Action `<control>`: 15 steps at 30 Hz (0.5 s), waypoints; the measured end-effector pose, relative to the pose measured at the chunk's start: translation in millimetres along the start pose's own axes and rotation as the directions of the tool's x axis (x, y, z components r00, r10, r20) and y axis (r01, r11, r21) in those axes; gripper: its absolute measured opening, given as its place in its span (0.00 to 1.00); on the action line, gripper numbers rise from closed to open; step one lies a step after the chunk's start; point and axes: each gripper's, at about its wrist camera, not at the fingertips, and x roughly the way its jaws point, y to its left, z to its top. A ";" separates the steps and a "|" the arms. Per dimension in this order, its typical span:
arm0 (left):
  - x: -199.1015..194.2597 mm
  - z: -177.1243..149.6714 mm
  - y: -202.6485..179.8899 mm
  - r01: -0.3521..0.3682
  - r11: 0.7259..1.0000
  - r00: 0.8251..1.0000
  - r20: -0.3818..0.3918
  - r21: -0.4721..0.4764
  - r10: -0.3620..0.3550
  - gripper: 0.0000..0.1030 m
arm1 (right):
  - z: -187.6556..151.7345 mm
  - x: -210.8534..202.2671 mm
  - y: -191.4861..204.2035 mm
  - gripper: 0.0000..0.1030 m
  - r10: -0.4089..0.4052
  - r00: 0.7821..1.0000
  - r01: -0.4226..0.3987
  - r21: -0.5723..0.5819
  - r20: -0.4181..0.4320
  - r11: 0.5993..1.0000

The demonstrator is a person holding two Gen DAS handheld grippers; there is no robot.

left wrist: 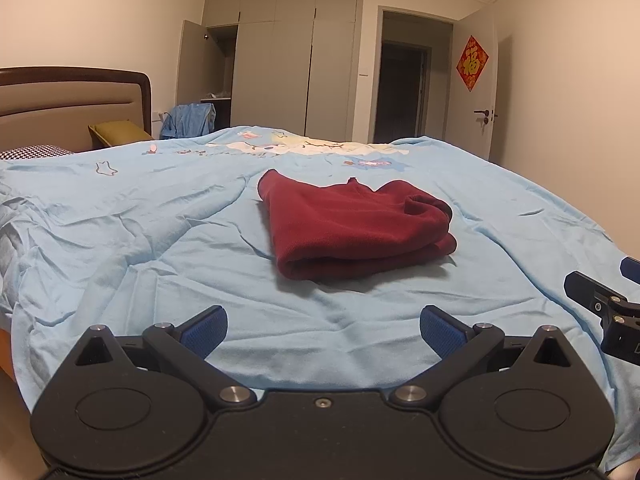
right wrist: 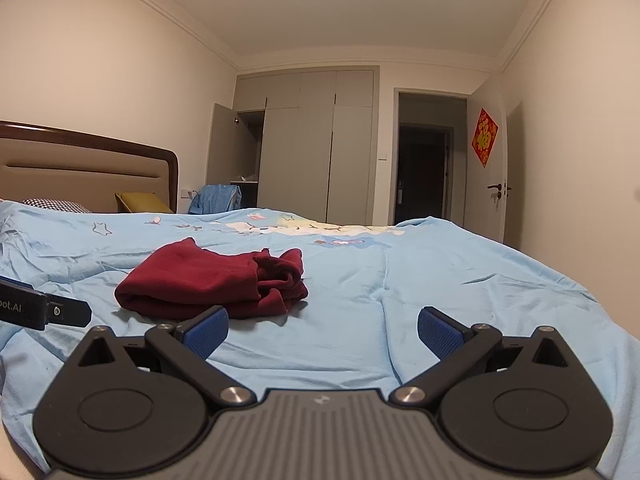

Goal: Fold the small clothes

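A dark red garment (left wrist: 352,228) lies folded in a thick bundle on the light blue bedspread (left wrist: 140,240). In the right wrist view the same garment (right wrist: 208,284) sits ahead and to the left. My left gripper (left wrist: 324,330) is open, held back from the garment near the bed's front edge, with nothing between its blue pads. My right gripper (right wrist: 323,330) is open too and empty, to the right of the garment. The right gripper's black body (left wrist: 608,304) shows at the right edge of the left wrist view. The left gripper's body (right wrist: 36,310) shows at the left edge of the right wrist view.
A padded headboard (left wrist: 72,100) with pillows stands at the left. Grey wardrobes (left wrist: 296,60) line the far wall, one door ajar, with blue cloth (left wrist: 188,120) heaped below. An open doorway (left wrist: 404,88) and a white door with a red decoration (left wrist: 472,62) are at the right.
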 end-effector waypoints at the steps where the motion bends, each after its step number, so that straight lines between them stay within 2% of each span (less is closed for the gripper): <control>1: 0.0 0.0 -0.4 -0.001 1.000 1.000 -0.001 0.002 0.001 0.99 | 0.0 0.1 0.0 1.00 0.000 1.000 0.000 0.000 0.000 1.000; 15: 0.9 -1.1 -0.6 -0.002 1.000 1.000 -0.008 0.003 0.002 0.99 | -1.1 -1.0 -0.6 1.00 0.010 1.000 -0.010 -0.008 -0.001 1.000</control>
